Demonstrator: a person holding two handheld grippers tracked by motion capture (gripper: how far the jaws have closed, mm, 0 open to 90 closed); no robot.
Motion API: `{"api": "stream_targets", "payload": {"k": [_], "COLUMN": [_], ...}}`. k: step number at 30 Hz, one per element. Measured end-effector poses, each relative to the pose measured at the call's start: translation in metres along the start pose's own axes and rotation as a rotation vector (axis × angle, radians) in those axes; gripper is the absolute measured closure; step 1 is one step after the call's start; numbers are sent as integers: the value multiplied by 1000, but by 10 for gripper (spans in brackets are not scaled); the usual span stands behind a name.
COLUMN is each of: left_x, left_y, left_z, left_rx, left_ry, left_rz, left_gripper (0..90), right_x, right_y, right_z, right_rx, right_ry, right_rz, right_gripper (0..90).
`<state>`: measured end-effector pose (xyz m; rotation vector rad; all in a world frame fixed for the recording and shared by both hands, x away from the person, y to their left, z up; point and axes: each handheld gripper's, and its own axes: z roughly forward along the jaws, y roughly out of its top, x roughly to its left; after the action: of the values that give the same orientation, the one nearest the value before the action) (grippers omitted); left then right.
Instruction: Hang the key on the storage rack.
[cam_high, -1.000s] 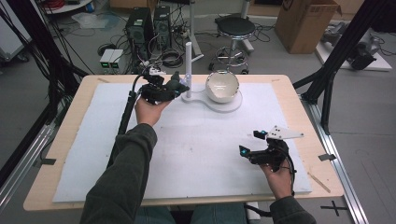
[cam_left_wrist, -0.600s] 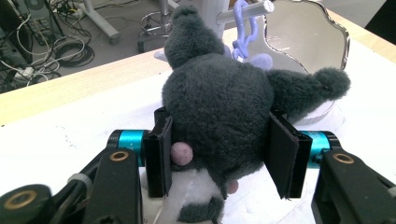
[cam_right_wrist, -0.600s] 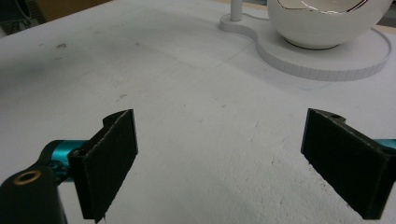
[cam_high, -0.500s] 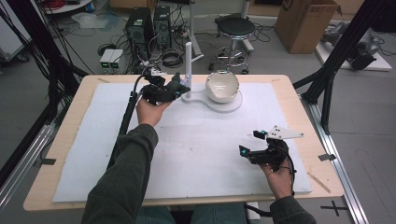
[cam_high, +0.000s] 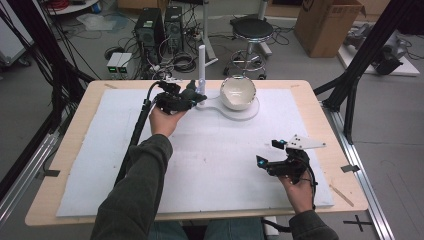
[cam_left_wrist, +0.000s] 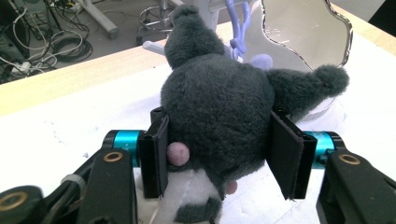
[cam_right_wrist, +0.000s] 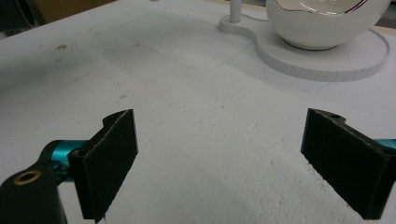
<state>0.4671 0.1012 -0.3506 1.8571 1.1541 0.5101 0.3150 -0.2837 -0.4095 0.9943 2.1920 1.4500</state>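
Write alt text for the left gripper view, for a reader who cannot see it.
A dark grey plush toy sits between the left gripper's two black jaws, which have just been opening, on a white mat. Its ears point away from the camera toward a white egg-shaped shell with a jagged open rim. Beyond the mat runs the wooden table edge.

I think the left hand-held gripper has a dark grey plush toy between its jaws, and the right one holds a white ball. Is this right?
Not quite. The left hand-held gripper does have the dark grey plush toy between its jaws, which have just been opening. But the right hand-held gripper holds nothing: the right gripper view shows its jaws wide apart over the white mat.
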Motion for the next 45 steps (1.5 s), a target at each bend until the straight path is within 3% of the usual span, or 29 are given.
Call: {"api": "stream_targets", "payload": {"k": [14, 23, 36, 45], "left_x": [1, 2, -1, 3], "left_y": [-1, 1, 0, -8], "left_z": [2, -3, -16, -24], "left_rx": [22, -6, -61, -55], "left_ry": [-27, -31, -76, -97], "left_rz": [-2, -4, 36, 29], "left_gripper": [377, 376, 344, 308], "right_x": [0, 0, -2, -1], "right_y": [0, 0, 0, 0], "right_z": [1, 1, -1, -1], "right_rx": [-2, -4, -9, -8], "right_ry": [-1, 0, -3, -2], "right_rz": [-9, -10, -8, -6], "right_gripper": [103, 103, 103, 103]}}
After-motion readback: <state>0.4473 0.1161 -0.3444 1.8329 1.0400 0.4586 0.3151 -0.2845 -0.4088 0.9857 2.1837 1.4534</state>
